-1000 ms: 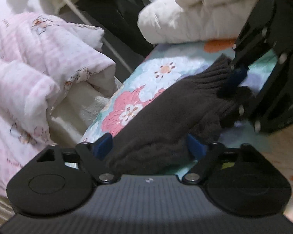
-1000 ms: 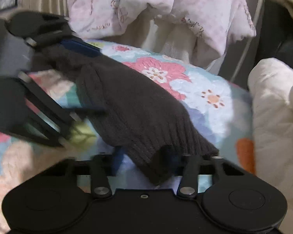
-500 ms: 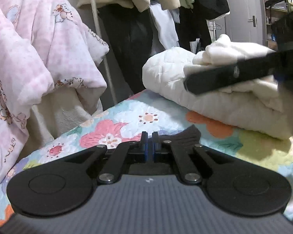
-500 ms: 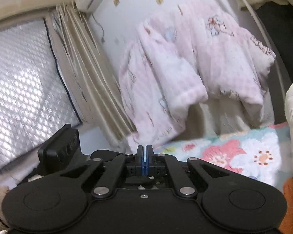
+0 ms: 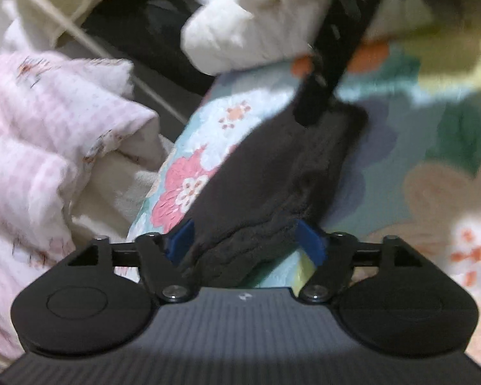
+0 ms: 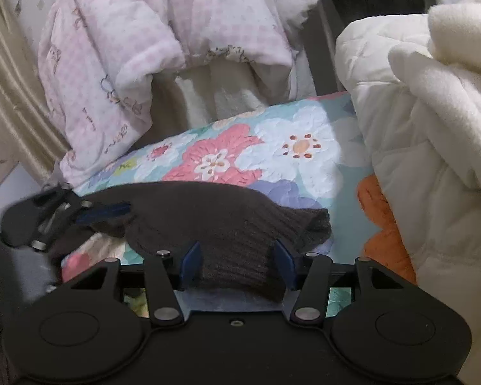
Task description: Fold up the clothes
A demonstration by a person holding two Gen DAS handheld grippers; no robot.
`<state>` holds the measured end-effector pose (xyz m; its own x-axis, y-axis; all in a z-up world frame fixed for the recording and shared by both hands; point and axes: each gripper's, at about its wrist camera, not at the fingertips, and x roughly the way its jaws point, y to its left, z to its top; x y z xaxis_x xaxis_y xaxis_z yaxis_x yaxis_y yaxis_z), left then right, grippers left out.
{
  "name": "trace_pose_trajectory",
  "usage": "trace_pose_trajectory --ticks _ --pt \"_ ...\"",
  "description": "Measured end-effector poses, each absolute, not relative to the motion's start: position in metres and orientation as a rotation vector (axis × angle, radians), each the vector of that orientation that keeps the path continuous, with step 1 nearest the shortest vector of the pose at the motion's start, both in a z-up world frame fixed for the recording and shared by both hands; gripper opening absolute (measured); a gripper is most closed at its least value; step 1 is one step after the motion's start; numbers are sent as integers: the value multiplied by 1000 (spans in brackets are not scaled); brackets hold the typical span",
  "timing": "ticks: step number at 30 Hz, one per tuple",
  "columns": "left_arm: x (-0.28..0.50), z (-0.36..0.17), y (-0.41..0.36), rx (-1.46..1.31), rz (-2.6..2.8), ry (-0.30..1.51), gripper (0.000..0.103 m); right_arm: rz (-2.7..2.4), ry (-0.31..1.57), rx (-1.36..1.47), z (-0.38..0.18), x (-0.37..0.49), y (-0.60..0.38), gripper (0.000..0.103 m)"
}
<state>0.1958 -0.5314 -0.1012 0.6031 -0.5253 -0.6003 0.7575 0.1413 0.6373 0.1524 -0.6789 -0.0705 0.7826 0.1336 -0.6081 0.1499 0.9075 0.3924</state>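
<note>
A dark brown knitted garment (image 5: 272,173) lies stretched on the floral quilt (image 5: 215,118). My left gripper (image 5: 245,240) is open, its blue pads on either side of one end of the garment. My right gripper (image 6: 237,260) is open too, with the ribbed end of the garment (image 6: 227,224) lying between its pads. Each gripper shows in the other's view: the right one (image 5: 317,102) at the garment's far end, the left one (image 6: 80,215) at the left edge.
A pink checked padded jacket (image 6: 163,48) hangs at the quilt's far edge. A folded white quilted coat and cream blanket (image 6: 426,122) lie at the right. Dark clothes hang behind (image 5: 150,22).
Half a second ago both grippers were shut and raised, facing the room. Now both are open and low over the quilt, with the garment's ends between their pads.
</note>
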Motion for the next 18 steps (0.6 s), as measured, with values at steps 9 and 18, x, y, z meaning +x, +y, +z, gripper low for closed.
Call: trace_pose_trajectory --ticks 9,18 --pt "227 -98 -538 781 -1034 392 16 -69 565 279 -69 149 -670 59" --pt "297 -21 -520 360 -954 459 15 -135 457 302 -58 136 -666 64"
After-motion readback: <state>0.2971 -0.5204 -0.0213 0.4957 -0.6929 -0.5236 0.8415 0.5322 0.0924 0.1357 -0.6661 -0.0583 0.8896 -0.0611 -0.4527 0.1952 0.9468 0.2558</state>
